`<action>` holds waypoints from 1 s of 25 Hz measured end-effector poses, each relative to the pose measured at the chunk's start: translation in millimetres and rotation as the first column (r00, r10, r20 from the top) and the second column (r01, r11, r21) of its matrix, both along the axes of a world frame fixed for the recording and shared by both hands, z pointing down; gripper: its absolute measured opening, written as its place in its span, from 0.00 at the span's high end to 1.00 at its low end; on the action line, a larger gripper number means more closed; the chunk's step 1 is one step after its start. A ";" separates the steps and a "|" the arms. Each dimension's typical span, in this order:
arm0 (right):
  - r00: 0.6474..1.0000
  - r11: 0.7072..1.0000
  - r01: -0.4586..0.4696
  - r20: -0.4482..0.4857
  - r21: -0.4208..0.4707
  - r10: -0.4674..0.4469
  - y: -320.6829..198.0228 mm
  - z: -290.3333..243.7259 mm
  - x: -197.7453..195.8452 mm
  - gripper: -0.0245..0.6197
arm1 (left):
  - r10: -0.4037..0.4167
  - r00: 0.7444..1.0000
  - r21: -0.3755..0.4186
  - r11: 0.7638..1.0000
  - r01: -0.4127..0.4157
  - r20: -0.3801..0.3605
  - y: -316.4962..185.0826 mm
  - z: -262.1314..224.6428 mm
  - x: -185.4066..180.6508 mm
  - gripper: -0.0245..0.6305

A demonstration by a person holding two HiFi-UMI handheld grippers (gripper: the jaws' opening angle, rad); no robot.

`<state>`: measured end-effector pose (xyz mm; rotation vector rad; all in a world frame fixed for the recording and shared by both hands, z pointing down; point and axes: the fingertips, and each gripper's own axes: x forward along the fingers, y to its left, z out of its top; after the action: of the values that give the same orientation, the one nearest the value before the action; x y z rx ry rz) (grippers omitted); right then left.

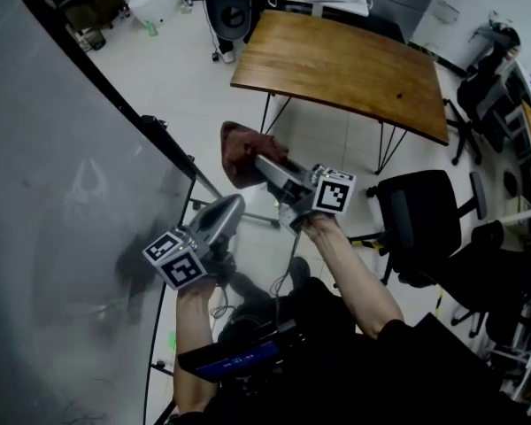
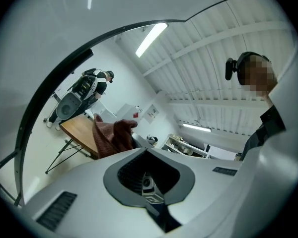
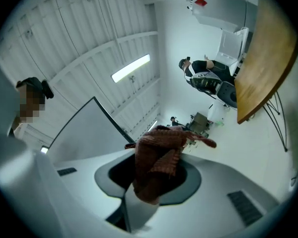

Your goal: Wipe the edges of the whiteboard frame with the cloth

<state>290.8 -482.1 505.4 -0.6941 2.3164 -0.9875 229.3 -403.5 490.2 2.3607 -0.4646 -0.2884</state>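
Nearest is the left gripper (image 1: 234, 204), held low in front of the person, its 2 jaws drawn together with nothing between them. Its marker cube (image 1: 175, 257) faces up beside the wrist. Its tip points toward the lower corner of the whiteboard (image 1: 62, 193).

Just to the right, and a little further out, the right gripper (image 1: 264, 164) is clamped on the cloth (image 1: 239, 151). The cloth is a reddish-brown knitted rag, bunched up between the jaws and spilling past their tips. It hangs just beside the whiteboard's black frame (image 1: 115, 100), with a strip of pale floor showing between the 2 in the head view. The right gripper's own marker cube (image 1: 334, 190) sits above the person's hand.

The board fills the left side, grey and smudged, and its frame runs diagonally down toward the grippers. Beyond the cloth stands a wooden table (image 1: 345, 65) on thin black legs. 1 black office chair (image 1: 425, 215) sits to the right of the person's arm.
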 end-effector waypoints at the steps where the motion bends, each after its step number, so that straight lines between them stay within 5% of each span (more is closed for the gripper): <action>1: 1.000 1.000 -0.003 0.018 0.007 0.003 1.8 -7.0 12.4 0.76 | -0.004 1.000 0.007 1.000 0.004 -0.006 1.4 -6.2 8.3 0.97; 15: 0.987 0.991 0.065 0.136 0.116 -0.080 48.6 -66.2 95.5 0.76 | -0.054 0.997 0.075 0.995 0.059 -0.062 34.3 -64.0 86.7 0.97; 25: 0.982 0.974 0.080 0.149 0.214 -0.114 74.6 -108.9 98.5 0.76 | -0.023 0.998 0.155 0.987 0.031 -0.051 44.4 -106.5 86.4 0.97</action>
<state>389.3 -407.5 396.6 -0.4049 2.2859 -0.7970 315.8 -359.0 383.7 2.4945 -0.4661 -0.4076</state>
